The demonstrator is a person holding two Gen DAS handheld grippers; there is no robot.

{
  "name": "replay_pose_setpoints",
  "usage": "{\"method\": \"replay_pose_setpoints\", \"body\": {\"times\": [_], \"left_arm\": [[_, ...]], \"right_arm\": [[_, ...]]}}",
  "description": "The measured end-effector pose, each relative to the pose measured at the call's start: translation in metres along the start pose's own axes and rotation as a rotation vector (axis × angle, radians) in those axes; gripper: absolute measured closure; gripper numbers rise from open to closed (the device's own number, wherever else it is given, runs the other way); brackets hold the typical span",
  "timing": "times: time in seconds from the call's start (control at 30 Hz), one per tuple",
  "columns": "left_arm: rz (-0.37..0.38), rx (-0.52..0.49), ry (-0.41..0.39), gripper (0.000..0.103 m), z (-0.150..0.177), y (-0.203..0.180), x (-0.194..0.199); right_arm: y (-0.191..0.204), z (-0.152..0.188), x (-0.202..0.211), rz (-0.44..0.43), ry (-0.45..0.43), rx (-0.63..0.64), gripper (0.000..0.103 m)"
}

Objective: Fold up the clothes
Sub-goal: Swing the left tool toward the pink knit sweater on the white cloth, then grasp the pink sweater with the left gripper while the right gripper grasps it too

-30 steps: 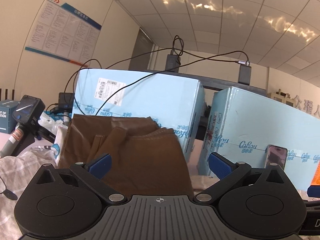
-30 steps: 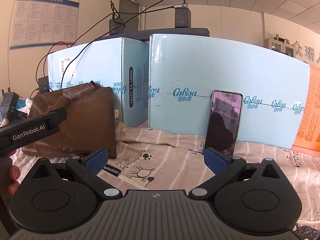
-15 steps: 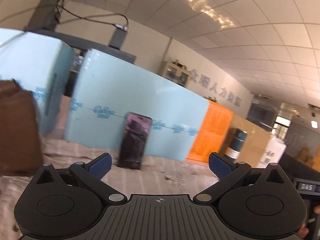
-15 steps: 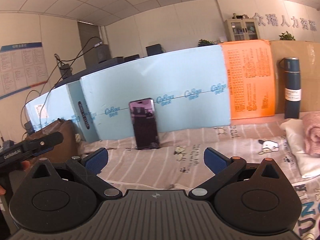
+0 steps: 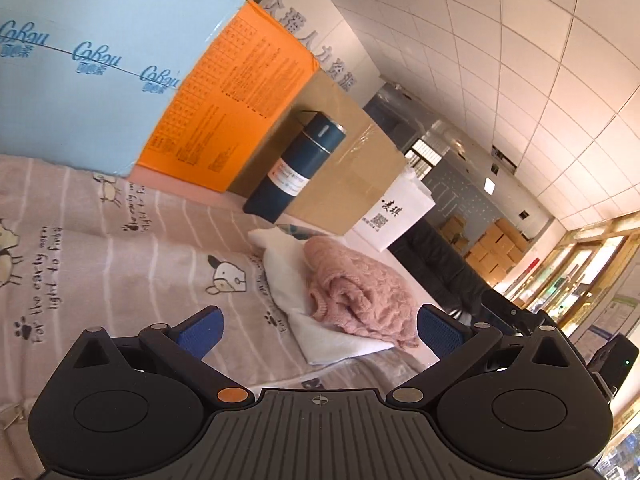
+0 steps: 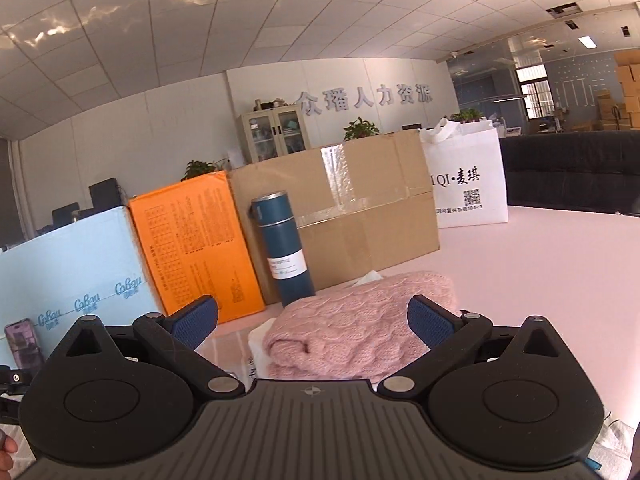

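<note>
A pink knitted sweater [image 5: 356, 288] lies folded on a white garment [image 5: 296, 280] on the striped cartoon bedsheet [image 5: 120, 240]. In the right wrist view the sweater [image 6: 360, 328] lies just ahead, between my fingers, with the white garment [image 6: 258, 334] under it. My left gripper [image 5: 320, 330] is open and empty, hovering short of the pile. My right gripper [image 6: 312, 318] is open and empty, close above the sweater's near side.
A dark blue flask [image 6: 284, 248] stands behind the pile against a cardboard box [image 6: 360, 208]. An orange box [image 6: 200, 240], a light blue box [image 6: 80, 272] and a white bag [image 6: 464, 176] line the back. A phone [image 6: 22, 340] leans far left.
Both grippers have swung right, away from the brown garment and the phone, and now face the pink sweater pile. Both stay open.
</note>
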State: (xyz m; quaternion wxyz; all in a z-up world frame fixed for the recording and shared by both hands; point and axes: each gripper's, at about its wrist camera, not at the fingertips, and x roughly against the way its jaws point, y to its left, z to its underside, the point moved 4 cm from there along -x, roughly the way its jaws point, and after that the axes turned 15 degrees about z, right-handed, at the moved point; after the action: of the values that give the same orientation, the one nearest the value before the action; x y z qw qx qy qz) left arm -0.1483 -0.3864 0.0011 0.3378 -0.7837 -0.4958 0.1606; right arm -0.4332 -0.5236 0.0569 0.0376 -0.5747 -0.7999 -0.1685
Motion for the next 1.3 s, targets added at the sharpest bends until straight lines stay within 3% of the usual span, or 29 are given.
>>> {"method": "replay_pose_setpoints", "body": {"times": [0.07,0.2,0.33,0.6,0.7,0.87,0.97,1.1,1.2,1.3], "left_arm": [[0.037,0.013,-0.016,0.000,-0.003,0.008,-0.027],[0.159,0.191,-0.020,0.000,0.001,0.032,-0.075],[0.223,0.361,0.000,0.000,0.009,0.051,-0.114],[0.177,0.360,0.030,0.000,0.015,0.062,-0.173],[0.221,0.358,0.006,0.000,0.021,0.066,-0.177],[0.234,0.298,0.004,0.005,0.023,0.067,-0.179],[0.186,0.218,0.019,0.022,0.026,0.063,-0.184],[0.143,0.118,0.028,0.057,0.028,0.058,-0.183],[0.149,0.015,0.017,0.068,0.029,0.044,-0.173],[0.162,-0.050,-0.013,0.069,0.028,0.030,-0.158]], "right_arm": [[-0.022,-0.005,-0.027,0.038,0.002,-0.079,0.000],[-0.059,0.003,-0.089,0.127,0.070,-0.247,0.002],[-0.075,0.022,-0.129,0.124,0.120,-0.347,0.002],[-0.081,0.039,-0.154,0.148,0.158,-0.372,0.002],[-0.080,0.043,-0.159,0.120,0.177,-0.396,0.004],[-0.060,0.046,-0.152,0.131,0.139,-0.305,0.040],[-0.052,0.053,-0.147,0.141,0.113,-0.304,0.055],[-0.041,0.047,-0.124,0.075,-0.007,-0.273,0.070],[-0.032,0.043,-0.106,0.025,-0.096,-0.250,0.074],[-0.023,0.038,-0.088,-0.026,-0.184,-0.226,0.075]]}}
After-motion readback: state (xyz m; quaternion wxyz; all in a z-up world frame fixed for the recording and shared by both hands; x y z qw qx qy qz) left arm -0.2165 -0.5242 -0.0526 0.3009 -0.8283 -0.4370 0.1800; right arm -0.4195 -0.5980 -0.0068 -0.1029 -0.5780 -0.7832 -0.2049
